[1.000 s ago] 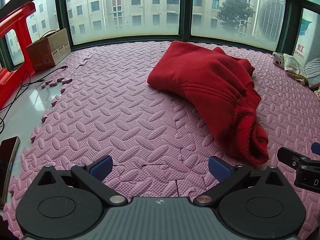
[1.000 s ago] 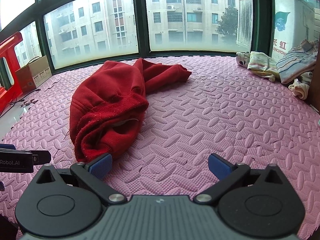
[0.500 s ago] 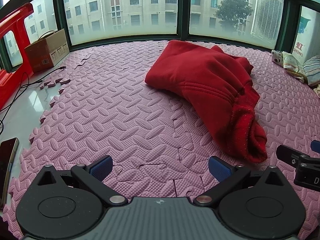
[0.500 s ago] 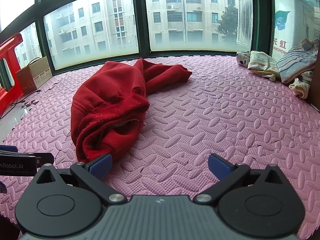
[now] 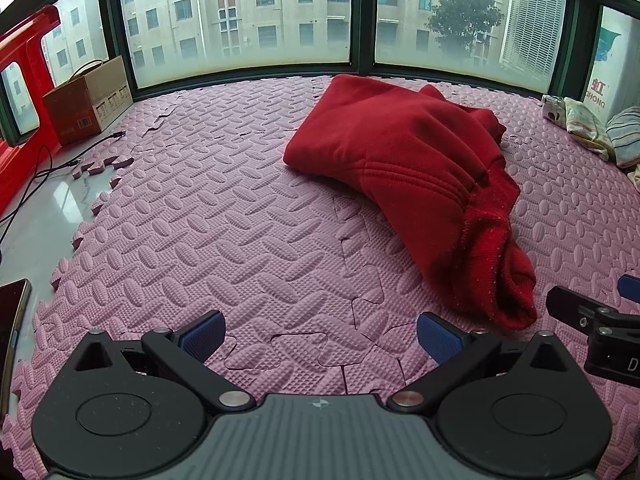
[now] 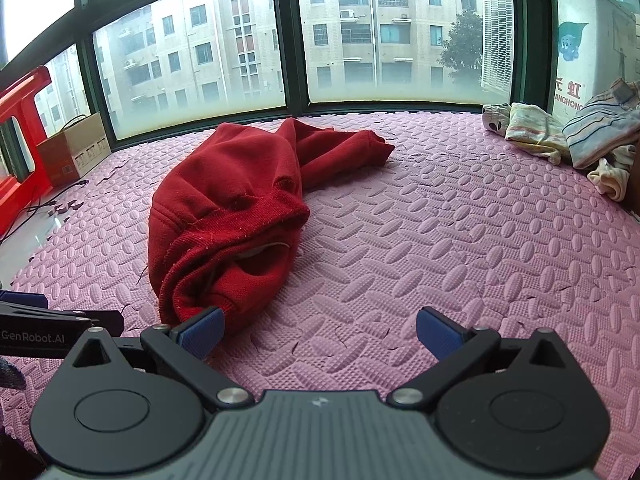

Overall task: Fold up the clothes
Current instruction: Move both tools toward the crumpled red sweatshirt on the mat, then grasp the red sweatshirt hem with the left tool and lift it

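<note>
A crumpled red sweatshirt [image 5: 416, 168] lies on the pink foam mat [image 5: 224, 216]; its ribbed hem end points toward me. In the right wrist view the sweatshirt [image 6: 228, 216] lies ahead and to the left, its hem opening just beyond the left fingertip. My left gripper [image 5: 320, 334] is open and empty, low over the mat, with the garment's near end just right of it. My right gripper [image 6: 318, 328] is open and empty, and its tip shows at the right edge of the left wrist view [image 5: 592, 320].
A cardboard box [image 5: 86, 98] and a red frame [image 5: 20, 80] stand at the far left by cables on bare floor. A phone [image 5: 12, 312] lies off the mat's left edge. A pile of other clothes [image 6: 560, 136] sits at the far right. Windows bound the far side.
Both grippers have moved slightly forward toward the sweatshirt's near end. Both stay open. The garment has not moved.
</note>
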A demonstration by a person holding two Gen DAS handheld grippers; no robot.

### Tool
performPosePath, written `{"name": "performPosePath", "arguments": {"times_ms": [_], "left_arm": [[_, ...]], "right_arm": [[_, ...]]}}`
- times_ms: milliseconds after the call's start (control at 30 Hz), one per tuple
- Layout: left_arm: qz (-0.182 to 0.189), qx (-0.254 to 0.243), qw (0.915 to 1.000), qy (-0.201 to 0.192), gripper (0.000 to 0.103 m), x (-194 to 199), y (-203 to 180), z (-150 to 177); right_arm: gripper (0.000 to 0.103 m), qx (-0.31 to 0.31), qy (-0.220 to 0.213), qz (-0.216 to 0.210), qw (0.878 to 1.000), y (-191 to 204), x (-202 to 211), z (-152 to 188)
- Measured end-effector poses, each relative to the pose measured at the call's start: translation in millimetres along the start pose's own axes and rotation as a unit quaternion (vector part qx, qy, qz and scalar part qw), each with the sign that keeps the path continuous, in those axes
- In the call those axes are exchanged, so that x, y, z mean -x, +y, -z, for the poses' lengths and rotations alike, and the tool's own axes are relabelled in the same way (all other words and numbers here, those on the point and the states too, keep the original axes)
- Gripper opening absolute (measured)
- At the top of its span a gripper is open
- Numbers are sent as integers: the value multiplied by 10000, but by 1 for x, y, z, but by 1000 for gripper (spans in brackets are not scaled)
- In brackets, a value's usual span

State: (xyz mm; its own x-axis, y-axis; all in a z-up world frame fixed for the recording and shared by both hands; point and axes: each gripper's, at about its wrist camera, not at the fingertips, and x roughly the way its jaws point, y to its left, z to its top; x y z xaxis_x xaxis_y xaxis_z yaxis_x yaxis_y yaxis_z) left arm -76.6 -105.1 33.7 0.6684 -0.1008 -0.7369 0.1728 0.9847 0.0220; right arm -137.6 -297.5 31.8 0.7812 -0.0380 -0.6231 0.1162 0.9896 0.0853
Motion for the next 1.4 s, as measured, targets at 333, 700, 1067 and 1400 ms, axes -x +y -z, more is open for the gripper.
{"name": "performPosePath", "arguments": {"times_ms": [333,700,1067,1400], "left_arm": [[38,-95,9998,-154,103,0,-2,-18],[273,-401,9976,-497,103,3,-22,-55],[520,-754,9932,-720,103,-2,-50,-86],[981,-1204,9847,-794,92,-2,-81,-94]], "right_arm": [[103,12,46,-23,10000,0,-7,-5],[101,-104,68,7,9999,-9,-21,-16],[100,-212,68,100,9997,-23,-28,-22],[100,-400,51,188,9990,-39,-28,-24]]}}
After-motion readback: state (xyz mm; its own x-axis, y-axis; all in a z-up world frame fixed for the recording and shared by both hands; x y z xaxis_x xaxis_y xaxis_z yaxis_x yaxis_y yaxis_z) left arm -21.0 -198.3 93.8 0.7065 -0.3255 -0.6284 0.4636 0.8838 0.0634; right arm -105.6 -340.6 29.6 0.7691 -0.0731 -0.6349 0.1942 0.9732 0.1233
